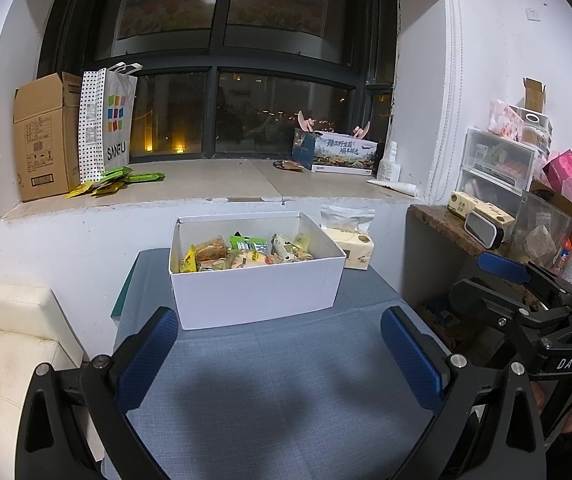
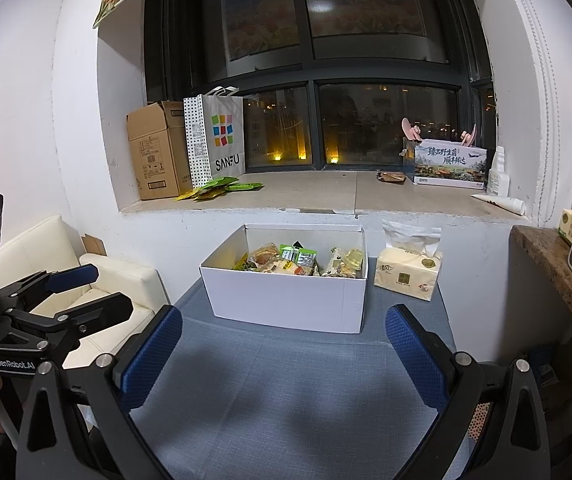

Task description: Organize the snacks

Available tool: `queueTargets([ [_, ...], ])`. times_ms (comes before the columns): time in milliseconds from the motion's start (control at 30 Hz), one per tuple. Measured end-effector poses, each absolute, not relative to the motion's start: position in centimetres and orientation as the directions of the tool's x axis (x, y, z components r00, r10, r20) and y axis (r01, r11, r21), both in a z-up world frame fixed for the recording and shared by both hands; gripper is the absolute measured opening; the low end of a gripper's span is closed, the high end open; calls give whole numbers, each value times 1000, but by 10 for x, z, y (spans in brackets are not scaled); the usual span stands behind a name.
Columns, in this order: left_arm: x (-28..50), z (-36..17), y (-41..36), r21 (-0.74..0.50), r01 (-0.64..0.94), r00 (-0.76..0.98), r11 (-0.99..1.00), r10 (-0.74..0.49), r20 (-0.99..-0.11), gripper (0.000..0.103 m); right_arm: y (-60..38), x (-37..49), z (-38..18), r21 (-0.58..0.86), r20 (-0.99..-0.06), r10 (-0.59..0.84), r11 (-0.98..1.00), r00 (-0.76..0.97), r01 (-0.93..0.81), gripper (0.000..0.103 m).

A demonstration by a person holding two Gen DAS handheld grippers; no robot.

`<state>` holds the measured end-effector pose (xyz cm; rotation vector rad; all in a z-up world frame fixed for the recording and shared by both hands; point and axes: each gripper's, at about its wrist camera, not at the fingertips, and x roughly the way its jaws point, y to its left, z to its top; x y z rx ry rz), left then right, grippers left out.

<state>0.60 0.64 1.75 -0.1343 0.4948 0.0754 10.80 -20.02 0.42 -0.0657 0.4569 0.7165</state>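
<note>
A white cardboard box (image 1: 253, 292) (image 2: 290, 300) stands on the blue-grey tablecloth (image 1: 277, 380) (image 2: 286, 384), filled with mixed snack packets (image 1: 245, 254) (image 2: 298, 262) in yellow, green and orange. My left gripper (image 1: 279, 346) is open above the cloth, short of the box, nothing between its blue pads. My right gripper (image 2: 283, 350) is open too, also empty, in front of the box. Each gripper shows at the edge of the other's view. More green and yellow snack packets (image 1: 113, 180) (image 2: 221, 188) lie on the window sill at the left.
A tissue pack (image 1: 350, 246) (image 2: 408, 272) sits right of the box. On the sill stand a brown carton (image 1: 43, 140), a SANFU paper bag (image 1: 107, 124) and a printed box (image 1: 338, 152). A cream sofa (image 1: 1, 340) is left; a cluttered counter (image 1: 486, 232) is right.
</note>
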Motion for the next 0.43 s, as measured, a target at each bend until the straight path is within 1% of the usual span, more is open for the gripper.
queueTargets([
  [433,4,18,5,-119,-95,881,988,28,-473,103,-200,106,4,96,-426,619,756,660,-647,103],
])
